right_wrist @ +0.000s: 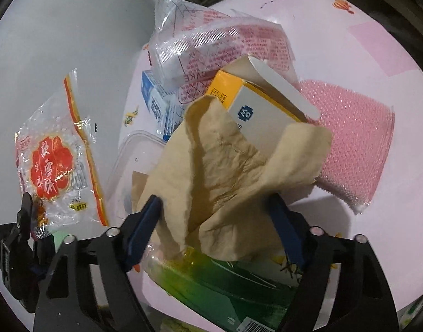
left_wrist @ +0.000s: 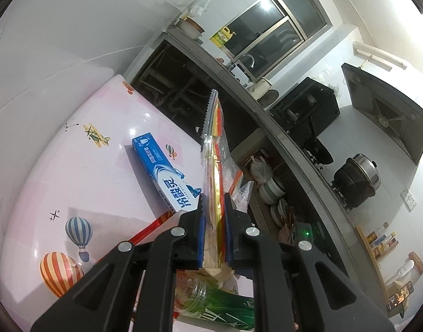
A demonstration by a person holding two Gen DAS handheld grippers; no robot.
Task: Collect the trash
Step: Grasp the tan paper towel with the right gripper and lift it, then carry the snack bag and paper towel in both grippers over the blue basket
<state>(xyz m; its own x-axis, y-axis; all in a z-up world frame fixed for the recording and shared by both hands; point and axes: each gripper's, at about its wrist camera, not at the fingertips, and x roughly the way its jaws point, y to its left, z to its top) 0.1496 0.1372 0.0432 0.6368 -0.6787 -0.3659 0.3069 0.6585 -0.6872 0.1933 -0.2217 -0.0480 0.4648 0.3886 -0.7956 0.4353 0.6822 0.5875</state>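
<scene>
While left gripper point(left_wrist: 214, 215) pinches snack wrapper point(left_wrist: 213, 149), table edge point(left_wrist: 167, 113) beyond

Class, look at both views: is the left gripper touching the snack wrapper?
Touching. In the left wrist view the left gripper has its blue pads clamped on both sides of the snack wrapper, which stands up between them.

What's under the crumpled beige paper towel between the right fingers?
Under the beige paper towel lies a green-labelled clear plastic bottle, and a yellow-and-white carton pokes out behind it. The towel covers the bottle's top and the carton's lower end.
</scene>
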